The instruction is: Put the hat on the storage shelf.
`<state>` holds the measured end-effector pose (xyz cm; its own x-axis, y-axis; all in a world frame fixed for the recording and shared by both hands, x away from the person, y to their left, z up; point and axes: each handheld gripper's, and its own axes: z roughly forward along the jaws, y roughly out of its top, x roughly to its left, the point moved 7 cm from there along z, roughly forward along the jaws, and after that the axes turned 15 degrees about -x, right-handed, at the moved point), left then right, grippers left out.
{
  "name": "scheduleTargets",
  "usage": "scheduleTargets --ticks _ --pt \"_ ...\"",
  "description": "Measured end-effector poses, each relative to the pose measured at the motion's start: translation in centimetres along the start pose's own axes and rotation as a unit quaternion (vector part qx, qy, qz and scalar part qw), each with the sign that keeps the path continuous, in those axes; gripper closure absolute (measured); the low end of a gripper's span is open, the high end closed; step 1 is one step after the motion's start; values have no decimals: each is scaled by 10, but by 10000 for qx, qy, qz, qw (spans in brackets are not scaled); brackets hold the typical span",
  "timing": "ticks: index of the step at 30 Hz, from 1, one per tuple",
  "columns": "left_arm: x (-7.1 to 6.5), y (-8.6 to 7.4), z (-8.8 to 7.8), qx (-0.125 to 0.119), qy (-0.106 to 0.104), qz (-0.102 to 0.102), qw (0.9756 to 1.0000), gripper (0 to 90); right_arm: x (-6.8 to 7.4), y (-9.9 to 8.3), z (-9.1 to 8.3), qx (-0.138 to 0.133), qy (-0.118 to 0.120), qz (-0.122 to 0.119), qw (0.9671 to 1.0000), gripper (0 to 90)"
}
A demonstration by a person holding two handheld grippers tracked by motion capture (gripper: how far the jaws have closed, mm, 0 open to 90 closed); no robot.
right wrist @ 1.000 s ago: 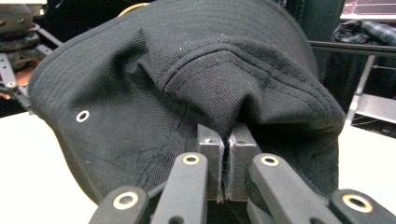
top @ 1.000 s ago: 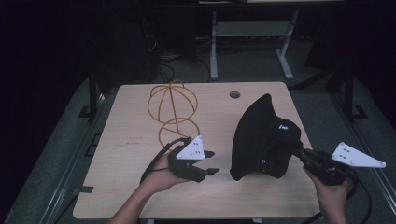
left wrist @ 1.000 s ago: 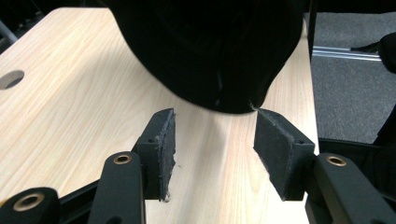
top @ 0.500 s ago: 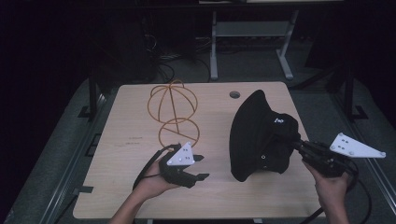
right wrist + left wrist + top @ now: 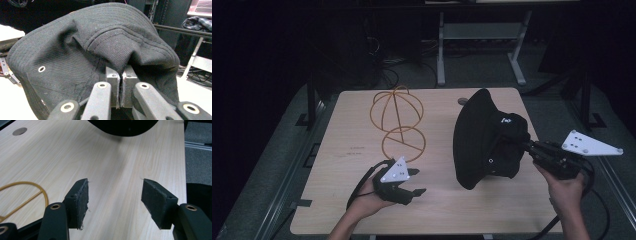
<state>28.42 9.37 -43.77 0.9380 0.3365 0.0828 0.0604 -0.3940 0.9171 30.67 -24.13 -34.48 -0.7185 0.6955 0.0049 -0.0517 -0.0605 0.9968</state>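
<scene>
The black bucket hat [image 5: 489, 140] hangs off the worktop [image 5: 352, 145] at about three o'clock, pinched by its brim in the right gripper [image 5: 532, 146], whose fingers [image 5: 113, 82] are clamped tight on the fabric. That hand reaches in level from the right edge. The left gripper [image 5: 414, 182] sits low at six o'clock, palm cupped beneath it, its fingers [image 5: 80, 200] having just been opening with nothing between them. The orange wire hat stand [image 5: 398, 122] rises at eleven o'clock; the hat's far side is hidden.
</scene>
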Motion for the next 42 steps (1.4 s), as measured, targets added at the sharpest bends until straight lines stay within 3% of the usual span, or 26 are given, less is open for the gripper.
scheduleTargets --ticks 9,28,34,42 --pt "4 -12 -5 83 86 -25 9999 375 -3 11 10 1 58 30 10000 870" --pt "10 -14 -11 -44 122 -107 9999 372 -2 25 29 83 183 -3 9998 869" --pt "11 -19 -10 49 134 -89 9999 370 -1 32 41 114 265 -56 9996 869" --pt "14 -17 -13 -57 199 -171 9996 368 3 44 56 133 412 -163 9989 869"
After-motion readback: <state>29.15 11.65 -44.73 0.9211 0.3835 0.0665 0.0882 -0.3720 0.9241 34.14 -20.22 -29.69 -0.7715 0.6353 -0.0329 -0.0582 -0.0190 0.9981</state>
